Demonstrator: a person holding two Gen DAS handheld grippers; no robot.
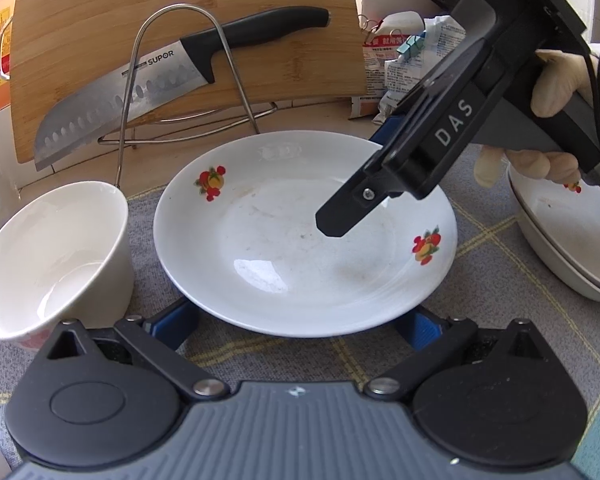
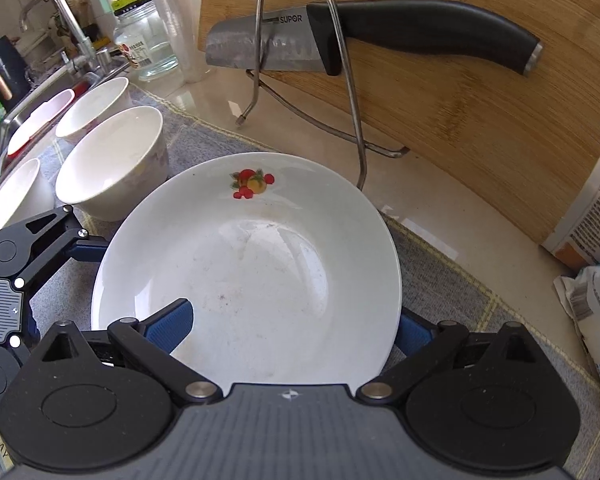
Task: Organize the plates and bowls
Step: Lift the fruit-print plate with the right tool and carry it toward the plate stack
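A white plate with fruit decals [image 1: 260,248] [image 2: 256,264] is over the grey checked cloth [image 1: 480,248]. My left gripper [image 1: 298,324] is open, and its blue fingers [image 1: 176,322] reach under the plate's near rim. My right gripper [image 2: 292,328] is open across the plate's opposite rim, its left finger [image 2: 172,324] above the plate and its right finger below. In the left wrist view the right gripper [image 1: 364,172] slants down from the upper right. A white bowl [image 1: 52,256] stands left of the plate. Several white bowls [image 2: 112,160] cluster at the left of the right wrist view.
Two stacked white plates [image 1: 572,248] sit at the right. Behind, a bamboo cutting board [image 1: 80,40] and a black-handled knife [image 2: 400,28] lean in a steel wire rack [image 2: 352,92]. A sink with tap [image 2: 64,20] lies far left. Paper packets [image 1: 404,60] crowd the back right.
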